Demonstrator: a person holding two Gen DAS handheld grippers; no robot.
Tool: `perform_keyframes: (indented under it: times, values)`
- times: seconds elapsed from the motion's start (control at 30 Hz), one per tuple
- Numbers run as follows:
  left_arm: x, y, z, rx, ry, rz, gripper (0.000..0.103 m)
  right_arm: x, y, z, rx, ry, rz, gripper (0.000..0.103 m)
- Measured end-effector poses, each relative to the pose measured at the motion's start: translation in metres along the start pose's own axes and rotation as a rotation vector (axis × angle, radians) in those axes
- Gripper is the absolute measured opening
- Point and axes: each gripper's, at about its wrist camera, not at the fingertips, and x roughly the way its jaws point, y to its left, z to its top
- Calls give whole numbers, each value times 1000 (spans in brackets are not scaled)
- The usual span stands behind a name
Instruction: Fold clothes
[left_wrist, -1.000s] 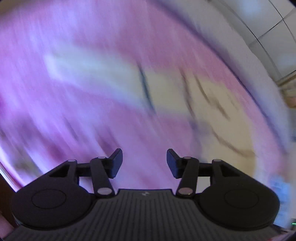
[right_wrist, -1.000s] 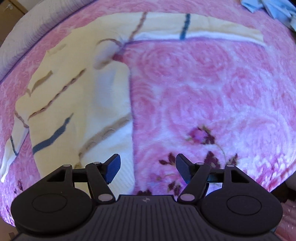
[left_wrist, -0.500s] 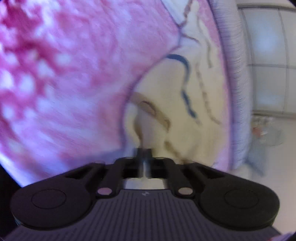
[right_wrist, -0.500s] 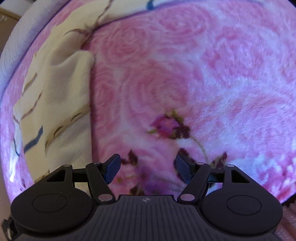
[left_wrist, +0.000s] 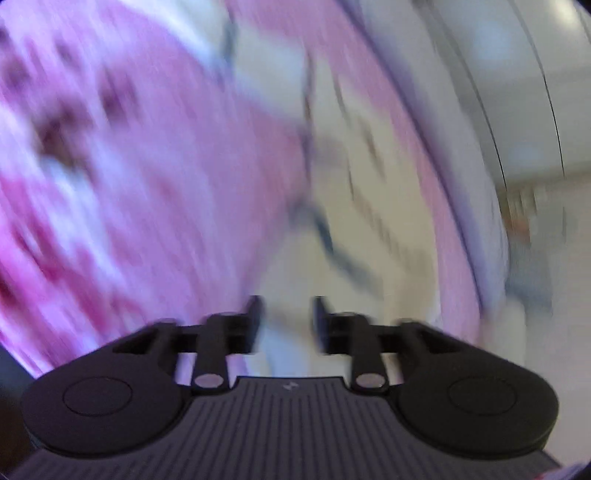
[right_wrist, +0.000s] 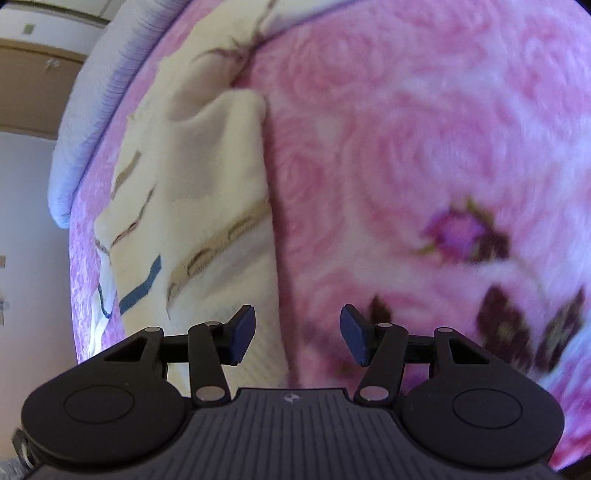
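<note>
A cream garment (right_wrist: 207, 192) with tan and blue stripes lies on a pink floral blanket (right_wrist: 424, 147), one part folded over onto itself. In the right wrist view my right gripper (right_wrist: 297, 334) is open low over the garment's right edge, with nothing between its fingers. The left wrist view is badly blurred by motion. There the same cream garment (left_wrist: 369, 240) runs up the middle and right. My left gripper (left_wrist: 286, 321) stands open just above it, holding nothing.
The pink blanket (left_wrist: 129, 166) covers a bed, whose pale lavender quilted edge (right_wrist: 96, 99) shows at the left. Beyond it are a white wall and a wooden cabinet (right_wrist: 33, 77). A tiled floor (left_wrist: 535, 92) shows at the right in the left wrist view.
My left gripper was open, shut on the cream garment half a second ago, and has now let go and opened. My right gripper stayed open and came lower and closer to the garment's edge.
</note>
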Motion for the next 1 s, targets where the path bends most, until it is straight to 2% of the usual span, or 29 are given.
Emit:
perform_keyframes:
  times: [0.07,0.2,0.33,0.37,0.4,0.6,0.63,0.67,0.77,0.87,0.93,1.0]
  values:
    - [22,5,-23,-32,63,-10,38,3,-1,-5,22,8,-10,56]
    - [53,23,-46,-100,91,0,42,3,-7,-9,34,9,-39,56]
    - [67,30,-57,-98,97,-8,41,0,-12,-9,39,6,-60,55]
    - [61,24,-50,-95,82,-39,28,-1,-13,-9,41,5,-63,55]
    - [55,18,-43,-92,68,-70,9,0,-12,-9,41,3,-67,56]
    - [18,-18,3,-68,-27,-254,6,4,-4,-16,79,-24,-25,56]
    - [0,-25,23,-44,-89,-259,6,4,-2,-18,87,-28,-16,55]
    - [-17,-30,43,-19,-148,-259,6,4,-1,-19,95,-33,-6,54]
    - [-44,-28,94,72,-249,-138,6,8,3,-25,133,-44,31,54]
    - [-49,-8,123,52,-238,-63,6,21,7,-36,217,-51,91,54]
    - [-27,-11,127,74,-185,-22,6,31,7,-45,291,-62,133,54]
    - [-23,-2,128,61,-149,-7,6,41,6,-55,365,-83,168,54]
